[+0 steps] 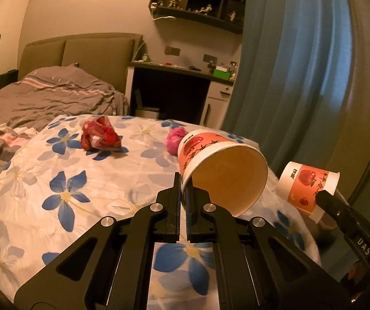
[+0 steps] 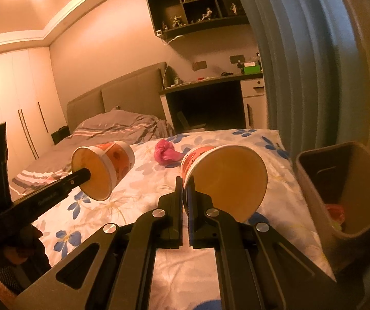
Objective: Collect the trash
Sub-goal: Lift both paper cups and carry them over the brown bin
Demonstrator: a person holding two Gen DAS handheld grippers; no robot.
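**Stock on hand: two paper cups gripped, loose trash on the bedspread, bin at the bedside**

Item 1, my left gripper (image 1: pixel 184 180): fingers clamped on the rim wall of a paper cup (image 1: pixel 221 170), one finger outside, one inside; cup held on its side above the floral bedspread (image 1: pixel 63 196), mouth turned toward the camera, red apple print on its band; the same gripper (image 2: pixel 88 173) shows in the right wrist view, its cup (image 2: pixel 107 168) lifted clear of the bed.

Item 2, my right gripper (image 2: pixel 185 182): fingers pinched on the rim of a second paper cup (image 2: pixel 226 178) in the same manner; cup tilted, mouth toward the lens; seen from the left wrist view, this second cup (image 1: pixel 308 188) is at the right edge of the bed with the gripper (image 1: pixel 324 196) at its mouth.

Item 3, crumpled red wrapper (image 1: pixel 99 137): lying on the bedspread, well apart from both cups.

Item 4, pink wad (image 2: pixel 165 153): on the bedspread, beyond the right-hand cup.

Item 5, grey bin (image 2: pixel 314 186): just beside the bed's right edge; some coloured trash at its bottom.

Item 6, blue curtain (image 1: pixel 288 77): hanging behind the bed's far corner.
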